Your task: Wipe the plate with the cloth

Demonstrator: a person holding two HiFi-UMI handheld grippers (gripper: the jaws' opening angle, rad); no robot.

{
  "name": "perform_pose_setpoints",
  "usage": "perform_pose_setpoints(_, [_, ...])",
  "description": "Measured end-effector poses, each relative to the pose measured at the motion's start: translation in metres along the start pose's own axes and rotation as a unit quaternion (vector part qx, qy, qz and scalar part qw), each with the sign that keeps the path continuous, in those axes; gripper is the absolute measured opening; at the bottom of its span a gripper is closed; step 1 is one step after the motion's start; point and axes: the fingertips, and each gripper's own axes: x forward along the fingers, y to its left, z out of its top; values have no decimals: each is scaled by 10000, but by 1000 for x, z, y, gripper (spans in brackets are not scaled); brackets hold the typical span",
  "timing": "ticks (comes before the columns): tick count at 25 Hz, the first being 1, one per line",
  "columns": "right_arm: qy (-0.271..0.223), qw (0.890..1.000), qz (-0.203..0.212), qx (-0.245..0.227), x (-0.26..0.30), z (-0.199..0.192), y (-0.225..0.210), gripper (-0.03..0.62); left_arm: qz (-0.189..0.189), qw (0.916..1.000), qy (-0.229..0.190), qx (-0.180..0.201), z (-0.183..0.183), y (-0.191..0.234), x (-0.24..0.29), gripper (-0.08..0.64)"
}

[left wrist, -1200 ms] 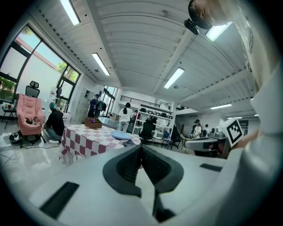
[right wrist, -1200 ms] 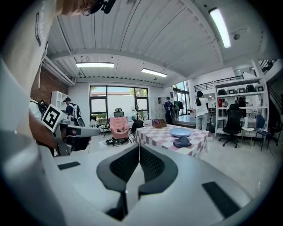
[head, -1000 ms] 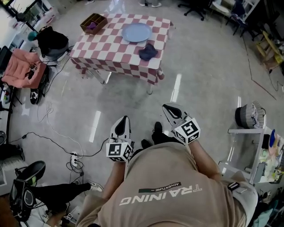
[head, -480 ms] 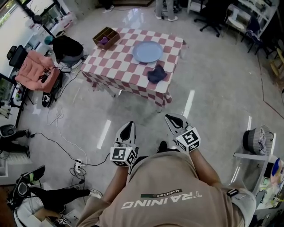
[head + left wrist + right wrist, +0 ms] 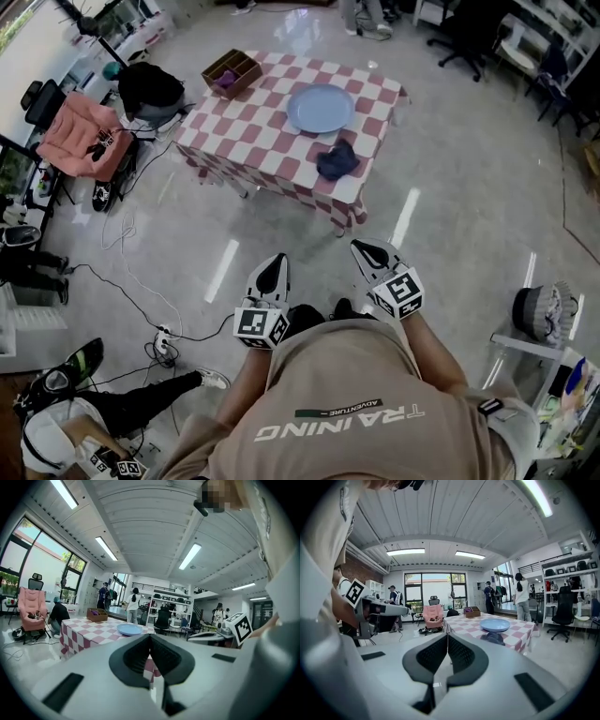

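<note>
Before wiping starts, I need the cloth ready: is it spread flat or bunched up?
Bunched up: the dark cloth lies crumpled in a heap beside the plate.

A wooden box (image 5: 232,70) stands on the checkered table (image 5: 246,141); a pink chair (image 5: 82,138) stands nearby.

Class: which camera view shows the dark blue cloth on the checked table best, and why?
The head view: it looks down on the whole crumpled cloth, near the table edge beside the blue plate. The right gripper view shows the cloth small and foreshortened. The left gripper view shows no cloth that I can make out.
</note>
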Motion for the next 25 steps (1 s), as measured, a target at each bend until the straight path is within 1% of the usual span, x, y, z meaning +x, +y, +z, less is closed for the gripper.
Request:
perform_pose_setpoints(4, [58,10000,-3,81,15,-3,-5,18,-19,10000,54,14,-3,11,9,9])
perform_pose_setpoints(8, [169,9998,-30,117,34,0,-3,18,-66,9999,100,-124,-1,31,20,9])
perform_pose_setpoints(11, [164,9999,-46,32,50,14,-6,18,-204,9997,23,-98,11,46,35,9])
perform_pose_setpoints(14, [149,9998,-11,-153,73,31,-9,18,-365,9993,-92,67,29,64,51,9])
perform_pose_setpoints(17, [55,9998,-78,-150,96,47,-15,18,-361,9989,-255,143,43,86,62,9])
perform_pose_setpoints(19, [42,9998,-108,-138,113,52,-16,18,-316,9990,-286,152,47,102,64,9])
perform_pose_setpoints(22, [27,9998,-102,-159,136,60,-19,18,-295,9991,-260,131,48,125,65,9])
perform_pose_setpoints(25, [4,9996,-208,-206,148,65,-23,18,-347,9993,-142,55,37,140,62,9])
